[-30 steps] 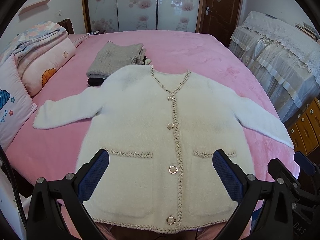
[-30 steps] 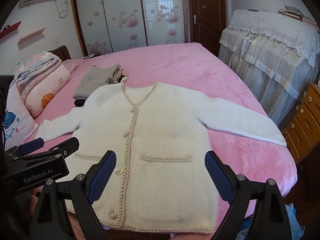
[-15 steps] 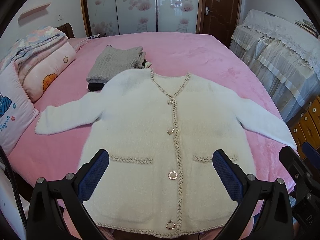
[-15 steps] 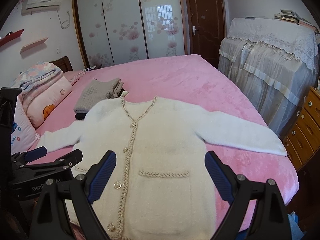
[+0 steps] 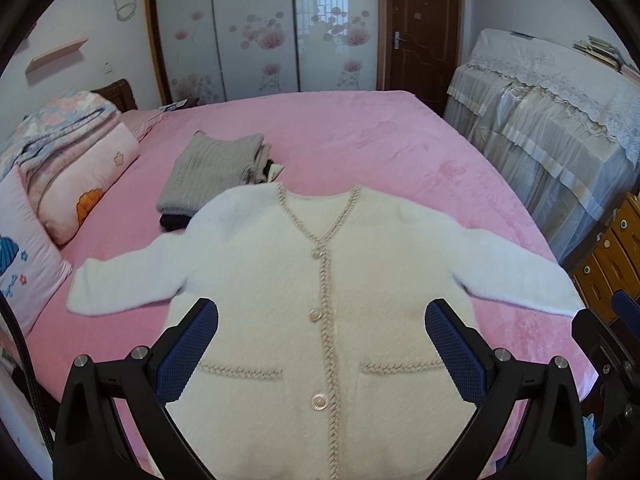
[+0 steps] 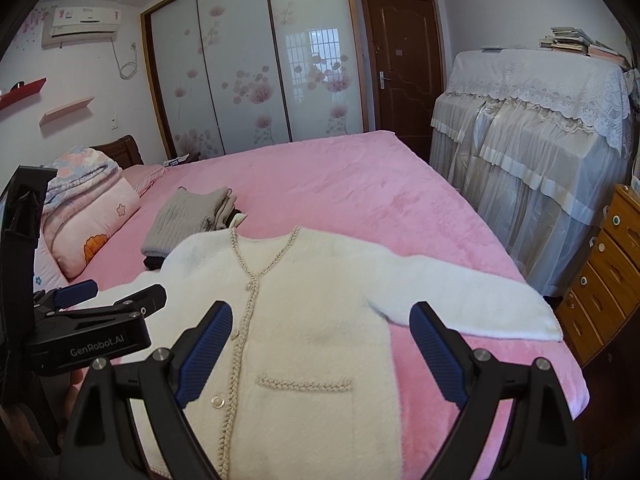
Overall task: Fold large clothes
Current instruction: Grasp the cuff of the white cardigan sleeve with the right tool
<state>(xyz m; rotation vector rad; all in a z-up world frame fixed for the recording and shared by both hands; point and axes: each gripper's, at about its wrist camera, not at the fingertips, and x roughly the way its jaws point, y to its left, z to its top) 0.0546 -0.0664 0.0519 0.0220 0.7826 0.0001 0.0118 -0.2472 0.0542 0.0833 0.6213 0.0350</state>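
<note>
A fluffy white cardigan [image 5: 320, 280] with braided beige trim and pearl buttons lies flat and face up on the pink bed [image 5: 360, 140], both sleeves spread out to the sides. It also shows in the right wrist view [image 6: 312, 320]. My left gripper [image 5: 320, 352] is open and empty, held above the cardigan's lower half. My right gripper [image 6: 320, 348] is open and empty, above the cardigan's right pocket. The left gripper's body [image 6: 92, 332] shows at the left of the right wrist view.
A folded grey knit pile [image 5: 212, 172] lies on the bed just beyond the cardigan's left shoulder. Pillows and a folded quilt [image 5: 60, 160] sit at the left. A lace-covered cabinet [image 5: 560, 120] and wooden drawers [image 6: 608, 280] stand to the right of the bed.
Both grippers have risen and tilted up, so the cardigan sits lower in both views and its hem has left the frame. The cardigan has not moved.
</note>
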